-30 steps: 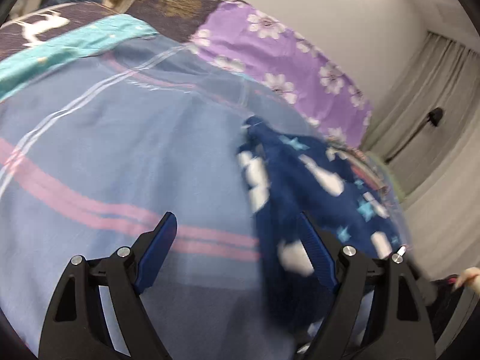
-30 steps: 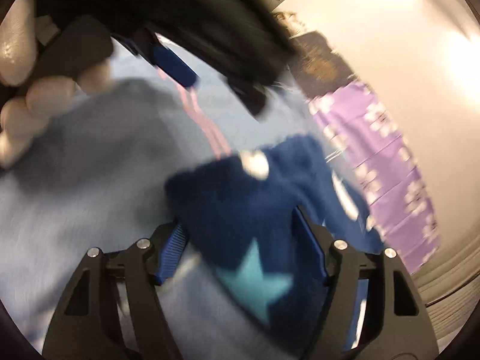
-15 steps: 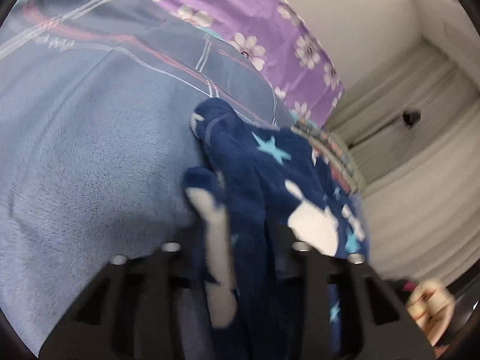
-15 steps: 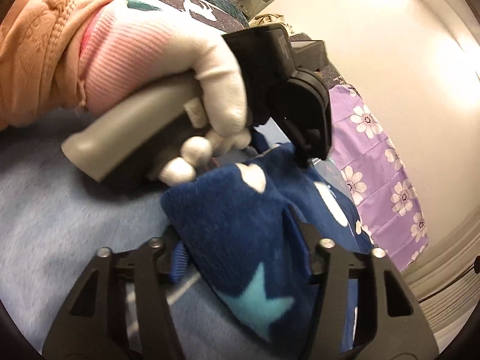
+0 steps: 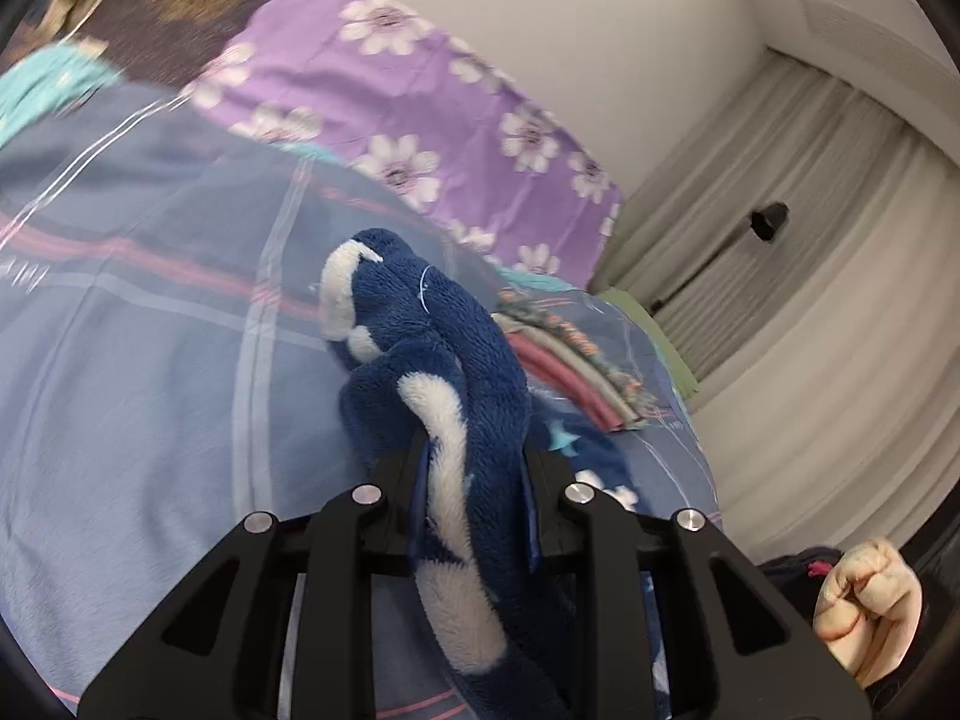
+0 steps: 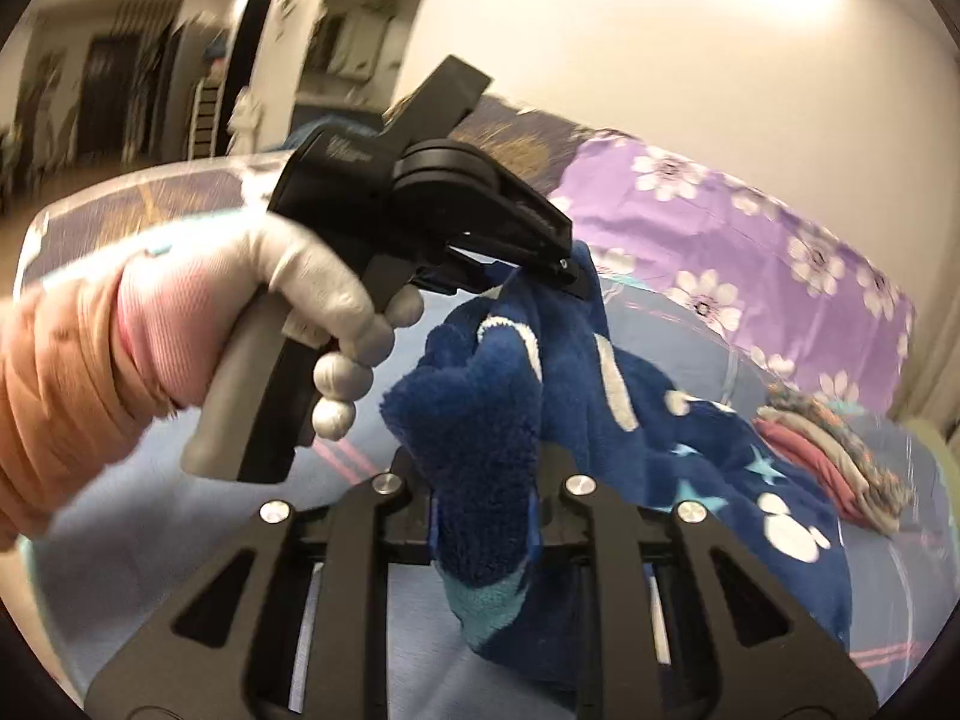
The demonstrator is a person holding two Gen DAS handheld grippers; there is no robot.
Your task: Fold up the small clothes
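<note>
Fleece garment is pinched at two edge points, left gripper and right gripper both clamped on it, likely for lifting above bedspread into a fold.

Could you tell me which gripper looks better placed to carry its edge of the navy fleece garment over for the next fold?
Probably the left gripper: it pinches the navy fleece garment raised above the blue blanket. The right gripper is also shut on it, nearer the bunched end, suiting an anchor.
</note>
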